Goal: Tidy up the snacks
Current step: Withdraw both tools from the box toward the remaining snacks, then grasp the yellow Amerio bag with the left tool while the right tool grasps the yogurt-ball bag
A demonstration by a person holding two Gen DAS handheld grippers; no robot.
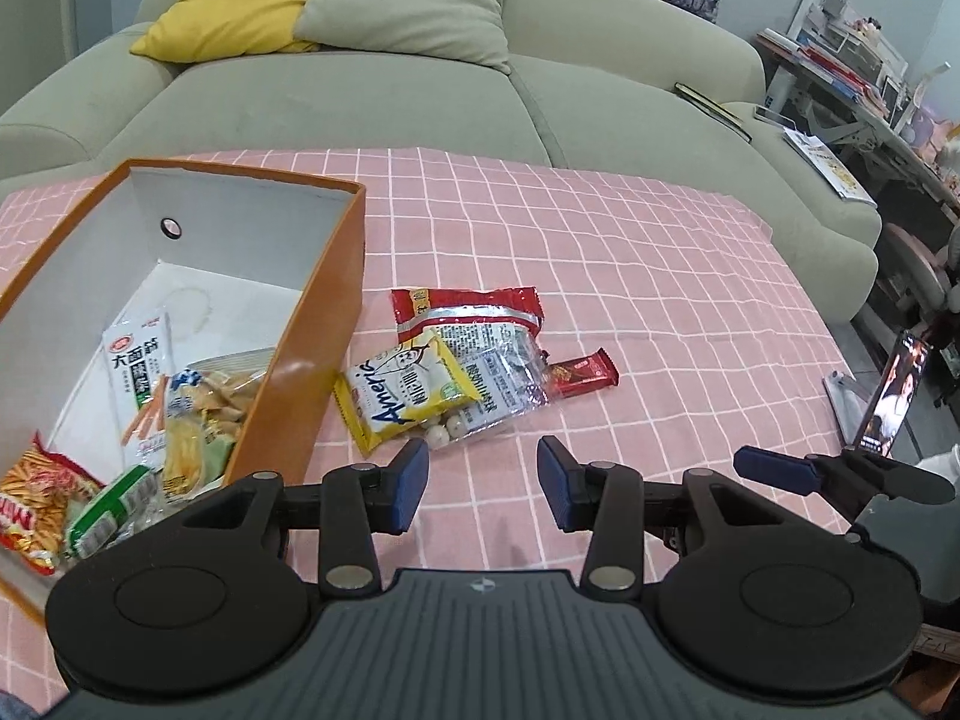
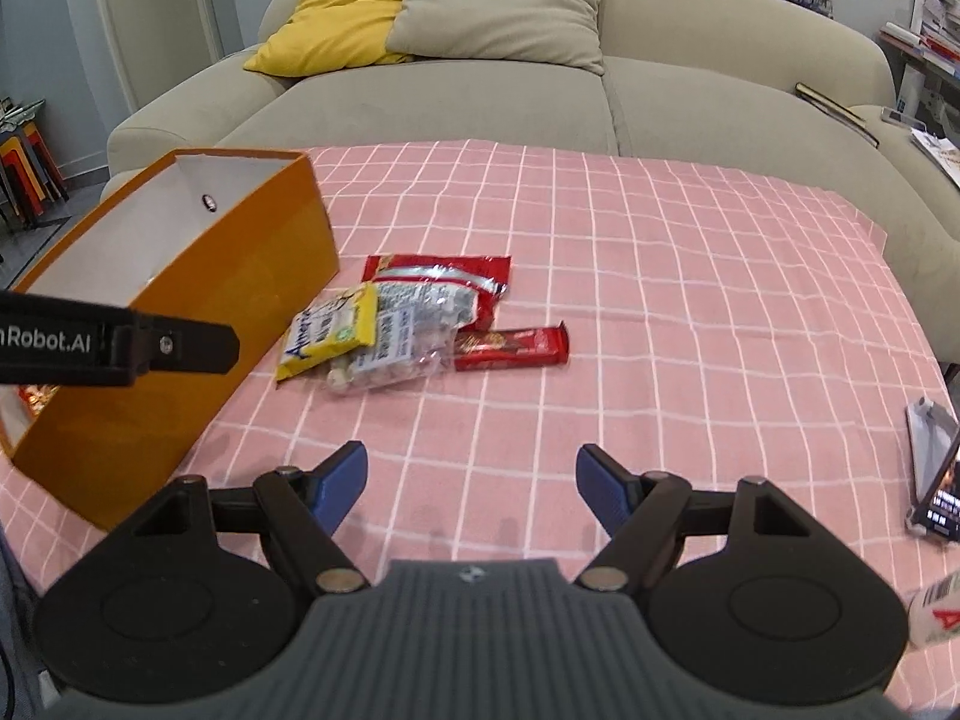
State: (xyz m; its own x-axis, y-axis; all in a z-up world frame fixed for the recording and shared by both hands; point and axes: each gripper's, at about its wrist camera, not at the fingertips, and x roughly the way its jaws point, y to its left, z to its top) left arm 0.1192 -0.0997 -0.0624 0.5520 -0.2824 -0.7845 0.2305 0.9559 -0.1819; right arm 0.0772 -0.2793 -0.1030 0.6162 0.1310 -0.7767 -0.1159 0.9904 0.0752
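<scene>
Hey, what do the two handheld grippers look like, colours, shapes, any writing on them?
Both the left gripper and the right gripper share one build: black linkage arms with silver pivot pins, blue ribbed pads on the fingertips, two round black discs, and a grey ridged centre plate. White lettering ending "Robot.AI" runs along the left gripper's side in the right wrist view.

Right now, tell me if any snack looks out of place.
Three do: a yellow packet, a clear bag of wrapped pieces and a red bar lie heaped on the pink cloth beside the orange box, not inside it.
</scene>
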